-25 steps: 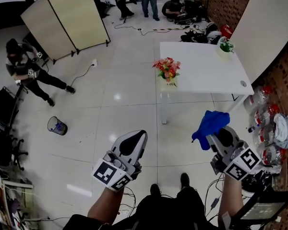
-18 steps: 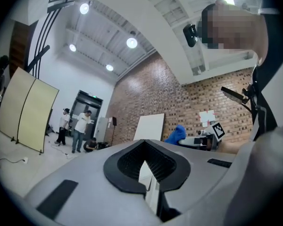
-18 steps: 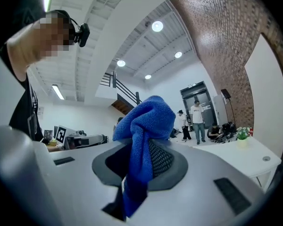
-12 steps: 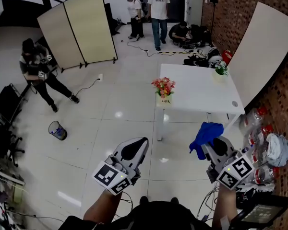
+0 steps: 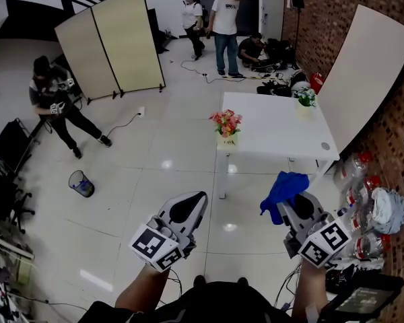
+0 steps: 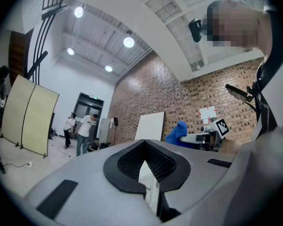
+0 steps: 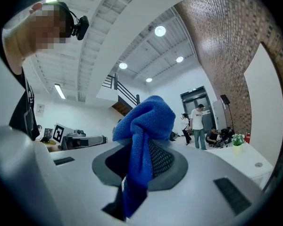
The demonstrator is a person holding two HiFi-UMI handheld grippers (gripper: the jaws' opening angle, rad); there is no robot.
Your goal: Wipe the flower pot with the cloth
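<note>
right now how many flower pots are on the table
2: a red-flower pot at the table's near left corner, a smaller pot at its far right corner. None looks hidden.

Centre right, cloth [image 5: 287,186]: blue knitted pile, matt. Lower left, floor [image 5: 121,180]: glossy tile, mirroring lamps. Upper right, wall [image 5: 323,19]: rough brick. Centre, table [image 5: 269,133]: smooth white top.

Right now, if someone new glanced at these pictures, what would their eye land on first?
The bright blue cloth, pinched in the right gripper at lower right of the head view, stands out most. Next comes the flower pot with red and pink blooms on the near corner of the white table ahead. The left gripper is shut and empty.
</note>
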